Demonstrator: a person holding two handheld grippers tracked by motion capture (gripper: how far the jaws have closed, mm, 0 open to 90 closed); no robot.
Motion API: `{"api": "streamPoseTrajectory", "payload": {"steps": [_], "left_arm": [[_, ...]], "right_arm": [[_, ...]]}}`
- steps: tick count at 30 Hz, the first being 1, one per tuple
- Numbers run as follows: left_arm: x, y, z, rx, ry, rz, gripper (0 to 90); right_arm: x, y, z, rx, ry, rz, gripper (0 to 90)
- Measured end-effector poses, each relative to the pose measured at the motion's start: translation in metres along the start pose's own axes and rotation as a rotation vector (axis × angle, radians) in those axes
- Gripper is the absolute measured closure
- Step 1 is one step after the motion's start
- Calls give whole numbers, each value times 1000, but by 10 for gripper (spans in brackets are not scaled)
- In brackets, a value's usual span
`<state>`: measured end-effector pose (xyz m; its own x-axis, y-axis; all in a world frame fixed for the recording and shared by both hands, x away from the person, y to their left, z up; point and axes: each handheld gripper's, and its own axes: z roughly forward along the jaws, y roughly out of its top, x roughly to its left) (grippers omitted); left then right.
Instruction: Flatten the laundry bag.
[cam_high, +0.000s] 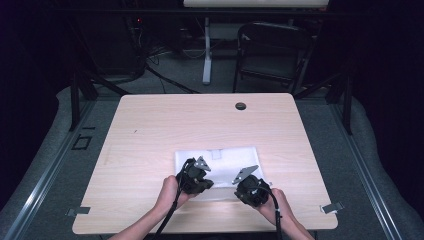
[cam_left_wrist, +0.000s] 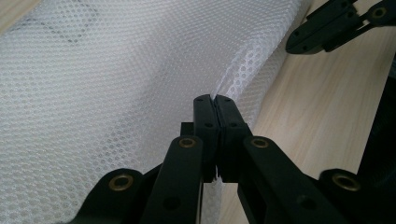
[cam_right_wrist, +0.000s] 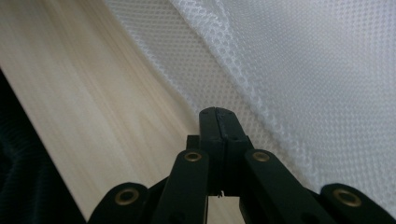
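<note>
A white mesh cloth (cam_high: 220, 159) lies flat on the wooden table (cam_high: 150, 130), toward its near edge. My left gripper (cam_high: 209, 183) sits at the cloth's near left edge. In the left gripper view the left gripper (cam_left_wrist: 215, 99) is shut on a raised fold of the mesh cloth (cam_left_wrist: 116, 93). My right gripper (cam_high: 240, 189) is at the near right edge. In the right gripper view the right gripper (cam_right_wrist: 217, 111) is shut, its tips over the border of the mesh cloth (cam_right_wrist: 299, 70). I cannot make out whether mesh is pinched there. The right gripper (cam_left_wrist: 327, 23) also appears at the top right of the left gripper view.
A round cable hole (cam_high: 240, 106) sits near the table's far edge. Beyond the table stand a dark folding chair (cam_high: 272, 50) and a white stand leg (cam_high: 206, 50). Metal clips (cam_high: 331, 207) mark the near corners. A dark drop (cam_right_wrist: 23, 177) lies past the table edge.
</note>
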<state>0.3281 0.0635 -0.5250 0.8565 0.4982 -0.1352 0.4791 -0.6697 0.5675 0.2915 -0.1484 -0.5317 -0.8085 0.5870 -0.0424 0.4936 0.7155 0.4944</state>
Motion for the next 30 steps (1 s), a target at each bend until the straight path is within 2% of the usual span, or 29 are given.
{"api": "streamPoseTrajectory", "payload": {"steps": [4,9,11,18,22,24,26,30], "left_arm": [[0,0,-1,-10,0,-10,888],[2,1,-4,-11,-6,-12,888],[2,0,-4,-9,-9,-17,888],[-1,1,-6,-11,-1,-8,888],[-2,1,-9,-21,6,-11,888],[-2,1,-11,-18,14,0,888],[-2,2,-12,-21,14,2,888],[1,3,-15,-36,15,-13,889]], "right_arm": [[2,2,11,0,-25,-10,900],[-1,1,23,-11,-26,12,900],[-1,1,26,10,-26,3,900],[-1,-2,30,32,-25,5,900],[-2,-2,29,49,-8,3,900],[-2,-2,28,49,0,6,900],[-2,-2,28,63,22,7,900],[-2,-3,27,59,39,13,900]]}}
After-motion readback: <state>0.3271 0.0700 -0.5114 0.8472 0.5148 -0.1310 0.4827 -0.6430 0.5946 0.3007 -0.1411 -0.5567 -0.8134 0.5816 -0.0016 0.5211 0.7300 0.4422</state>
